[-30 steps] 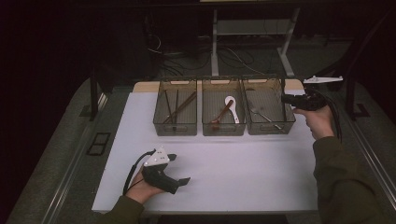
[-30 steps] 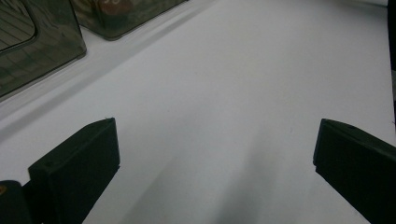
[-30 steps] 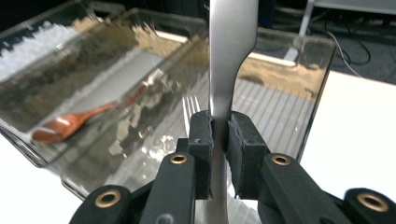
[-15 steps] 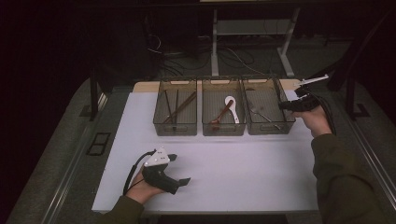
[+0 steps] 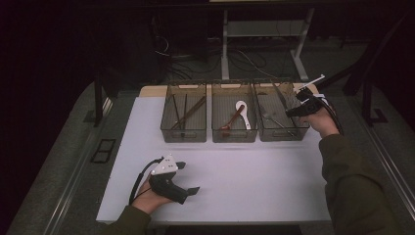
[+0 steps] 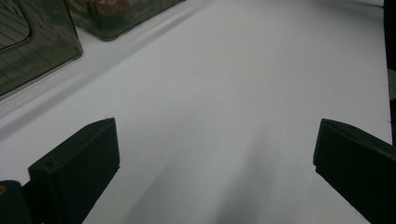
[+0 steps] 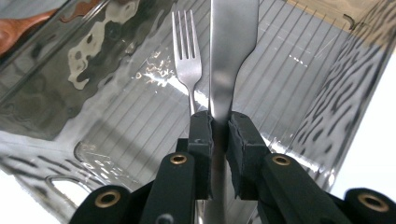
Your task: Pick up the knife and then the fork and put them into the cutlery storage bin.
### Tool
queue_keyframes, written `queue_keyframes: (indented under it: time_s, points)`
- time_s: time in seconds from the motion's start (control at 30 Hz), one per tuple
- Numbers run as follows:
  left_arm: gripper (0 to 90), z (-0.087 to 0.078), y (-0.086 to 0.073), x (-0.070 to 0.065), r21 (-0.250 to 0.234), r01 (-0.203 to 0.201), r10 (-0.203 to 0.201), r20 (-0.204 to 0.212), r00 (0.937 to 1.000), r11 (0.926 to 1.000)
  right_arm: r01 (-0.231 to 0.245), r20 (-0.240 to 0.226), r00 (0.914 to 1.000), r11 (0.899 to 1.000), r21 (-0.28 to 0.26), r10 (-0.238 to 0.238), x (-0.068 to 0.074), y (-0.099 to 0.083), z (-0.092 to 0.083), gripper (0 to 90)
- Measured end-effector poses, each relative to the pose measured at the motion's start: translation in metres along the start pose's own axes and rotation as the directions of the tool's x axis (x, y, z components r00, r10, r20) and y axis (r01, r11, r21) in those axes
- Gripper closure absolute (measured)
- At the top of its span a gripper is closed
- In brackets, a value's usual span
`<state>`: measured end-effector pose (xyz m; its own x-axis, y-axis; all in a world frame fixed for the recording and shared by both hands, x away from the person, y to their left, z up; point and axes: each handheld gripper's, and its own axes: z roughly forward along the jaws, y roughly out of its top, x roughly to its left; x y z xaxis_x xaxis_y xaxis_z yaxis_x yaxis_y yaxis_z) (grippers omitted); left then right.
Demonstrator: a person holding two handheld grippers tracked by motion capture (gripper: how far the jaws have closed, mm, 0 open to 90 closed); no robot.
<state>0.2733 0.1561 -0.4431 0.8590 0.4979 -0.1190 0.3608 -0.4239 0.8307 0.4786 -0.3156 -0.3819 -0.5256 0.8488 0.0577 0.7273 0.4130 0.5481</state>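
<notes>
My right gripper [image 5: 290, 113] [image 7: 219, 124] is shut on a flat steel knife [image 7: 233, 37] [image 5: 281, 96]. It holds the knife over the right-hand clear bin [image 5: 281, 135], blade pointing into the bin. A steel fork [image 7: 187, 51] lies on that bin's floor, just left of the blade in the right gripper view. My left gripper [image 5: 188, 177] [image 6: 217, 144] rests low on the white table [image 5: 254, 166] at the front left. Its jaws stand wide open with nothing between them.
Three clear bins stand in a row at the table's far edge. The left bin [image 5: 183, 135] holds dark chopsticks [image 5: 185, 112]. The middle bin [image 5: 234, 136] holds a white spoon [image 5: 241, 108] and a wooden spoon [image 5: 230, 122]. Cables and a stand lie on the floor behind.
My right gripper has moved left and down with the knife, from beside the right bin to over its right edge. The left gripper has stayed put.
</notes>
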Motion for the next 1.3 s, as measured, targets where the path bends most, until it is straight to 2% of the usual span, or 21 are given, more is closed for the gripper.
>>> queue_keyframes:
  time_s: [0.33,0.47,0.63,0.9,1.07,1.3]
  points:
    - [0.0,0.0,0.0,-0.001,0.0,-0.001,0.001,0.005,1.0,1.0,0.042,0.007,0.9991,0.994,0.101,-0.043,0.006,0.009,0.017,79.2]
    - [0.0,0.0,0.0,-0.001,-0.001,-0.001,0.001,0.005,1.0,1.0,0.048,0.014,0.9987,0.991,0.121,-0.05,0.008,0.01,0.023,78.2]
    - [0.0,0.0,0.0,-0.001,0.001,-0.004,0.004,0.007,1.0,1.0,0.037,0.009,0.9992,0.997,0.074,-0.038,0.009,0.011,0.019,70.3]
    - [0.0,0.0,0.0,-0.001,0.003,-0.004,0.004,0.005,1.0,1.0,-0.006,-0.02,0.9998,1.0,-0.011,0.005,0.008,0.01,0.006,51.4]
    - [0.0,0.0,0.0,-0.001,0.004,-0.004,0.004,0.003,1.0,1.0,-0.016,-0.017,0.9998,0.996,-0.083,0.014,0.007,0.007,-0.006,44.4]
    - [0.0,0.0,0.0,-0.001,0.007,-0.002,0.002,0.0,1.0,1.0,-0.028,-0.038,0.999,0.986,-0.161,0.022,0.007,0.001,-0.022,40.7]
